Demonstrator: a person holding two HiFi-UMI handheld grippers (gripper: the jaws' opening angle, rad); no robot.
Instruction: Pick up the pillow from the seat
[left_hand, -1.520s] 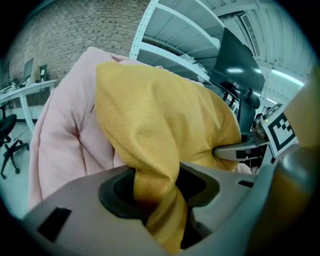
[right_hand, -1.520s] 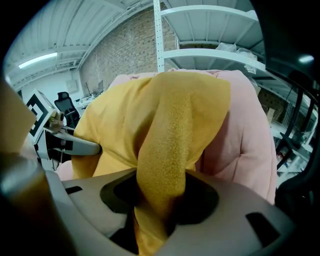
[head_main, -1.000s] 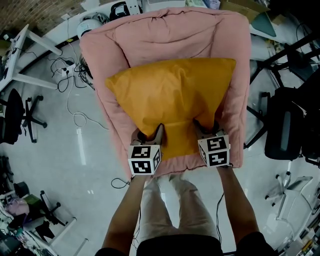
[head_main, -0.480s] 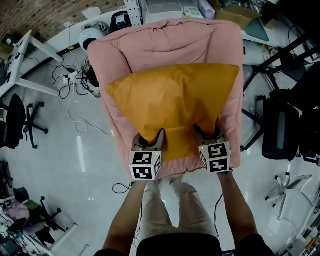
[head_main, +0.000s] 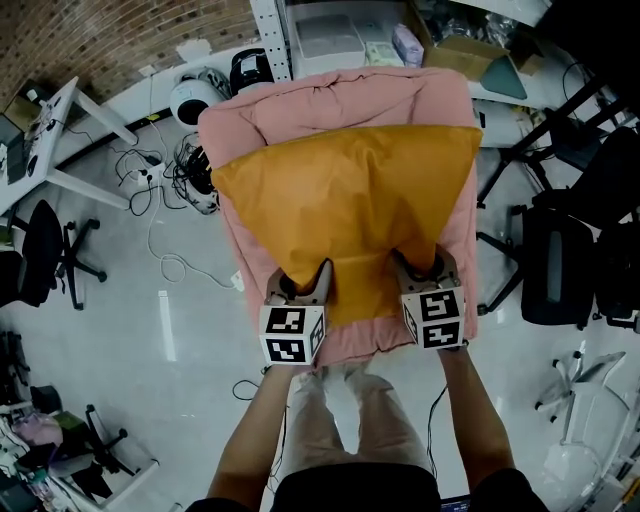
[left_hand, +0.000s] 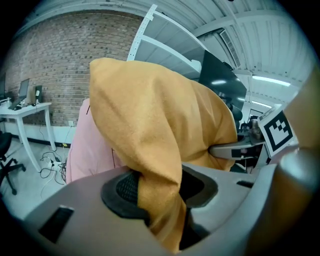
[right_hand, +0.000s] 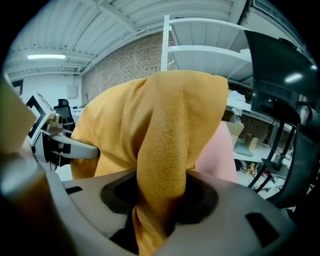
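Pillow (head_main: 345, 205): mustard-yellow, large, over the pink armchair (head_main: 330, 95). It spans nearly from one arm of the armchair to the other. Far edge is up by the top of the backrest, near edge bunched above the seat's front edge. Whether the far end leans on the backrest or is clear of it cannot be told from above.

Left gripper (head_main: 300, 283): jaws clenched on a fold of the near edge, left of centre. Its own view shows yellow cloth pinched between the pads and trailing out below.

Right gripper (head_main: 420, 268): likewise clamped on a fold right of centre, cloth filling the gap between its pads. The two grips sit about level and apart from each other.

Step in hand, as I judge it: the lift. Both grasps are made, and the bulk lies ahead of the jaws toward the backrest.

Next move calls for raising both hands evenly, up and toward the person, until the far corners come off the backrest. The grip is on cloth only, so a fold may slip if one side leads.

Around: black office chair (head_main: 555, 265) off the armchair's right side, cables (head_main: 165, 215) on the floor to its left. Neither is in the way.
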